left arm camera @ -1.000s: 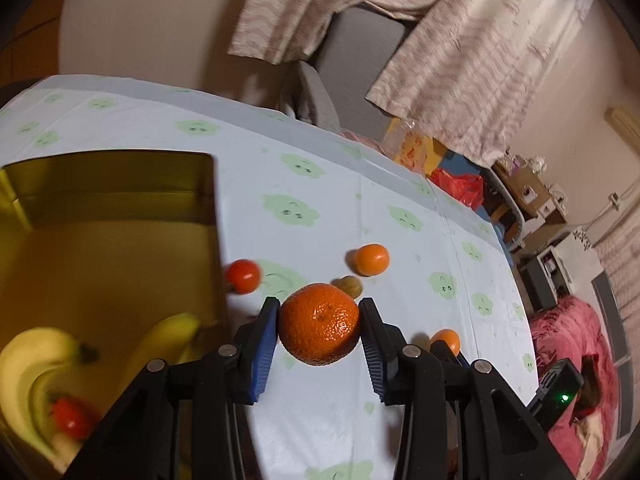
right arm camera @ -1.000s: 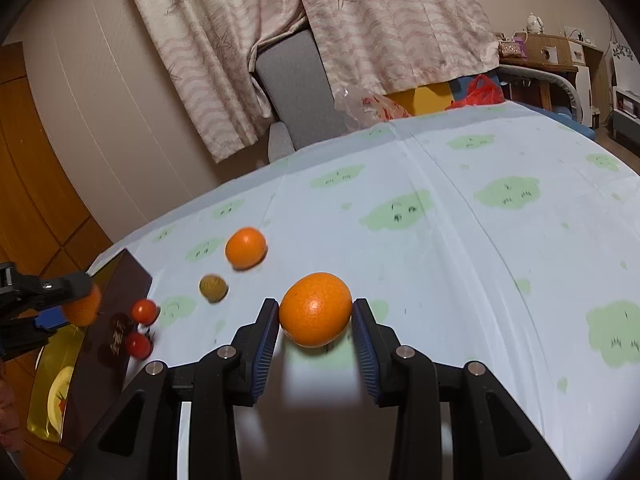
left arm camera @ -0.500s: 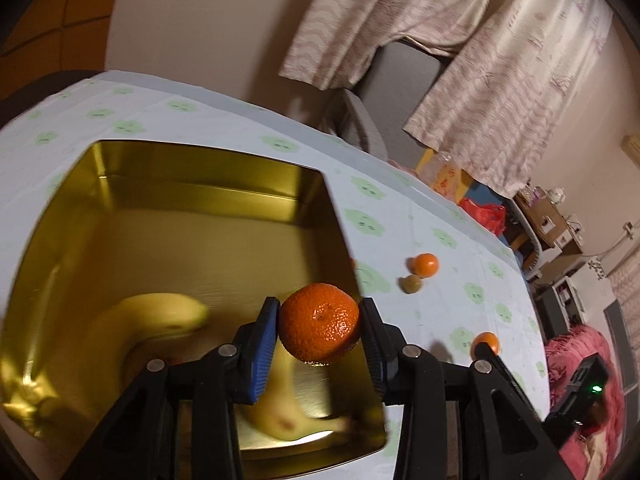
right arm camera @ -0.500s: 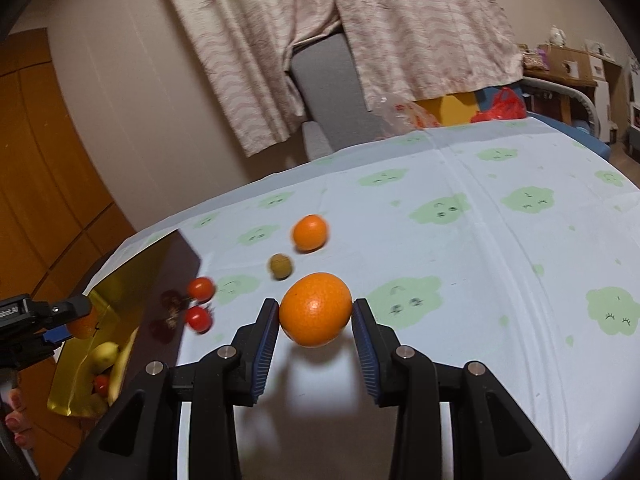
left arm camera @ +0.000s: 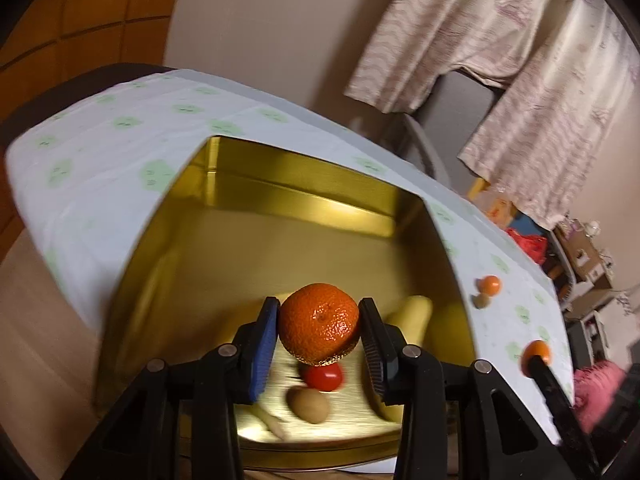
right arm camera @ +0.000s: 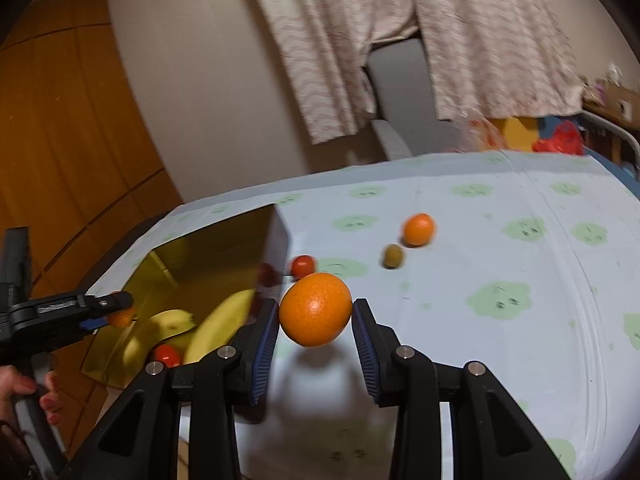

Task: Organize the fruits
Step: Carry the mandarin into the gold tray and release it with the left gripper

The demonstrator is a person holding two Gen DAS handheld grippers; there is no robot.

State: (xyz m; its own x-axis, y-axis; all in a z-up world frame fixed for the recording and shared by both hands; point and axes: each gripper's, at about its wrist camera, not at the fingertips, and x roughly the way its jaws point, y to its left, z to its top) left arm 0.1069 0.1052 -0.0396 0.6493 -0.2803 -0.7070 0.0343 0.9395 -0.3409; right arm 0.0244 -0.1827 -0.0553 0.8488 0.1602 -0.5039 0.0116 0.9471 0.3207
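Note:
My left gripper [left arm camera: 319, 306] is shut on a dimpled mandarin [left arm camera: 319, 322] and hangs over the open gold tin [left arm camera: 300, 200]. Under it in the tin lie a red tomato [left arm camera: 323, 376], a brown round fruit [left arm camera: 309, 405] and a banana [left arm camera: 412, 316]. My right gripper [right arm camera: 315, 304] is shut on a smooth orange [right arm camera: 316, 314], held above the tablecloth just right of the tin [right arm camera: 216, 248]. From the right wrist view the left gripper [right arm camera: 116, 308] shows over the tin's near side, with bananas [right arm camera: 216, 328] and a tomato [right arm camera: 166, 354] inside.
On the cloud-print tablecloth [right arm camera: 520, 280] lie a tomato [right arm camera: 303, 265] beside the tin's wall, a small brown-green fruit [right arm camera: 394, 256] and a small orange [right arm camera: 418, 229]. A hand [right arm camera: 24, 388] holds the left gripper's handle. A grey chair [right arm camera: 400, 80] and curtains stand behind the table.
My left gripper carried the mandarin from over the tablecloth to over the tin's inside. My right gripper moved left toward the tin with the orange.

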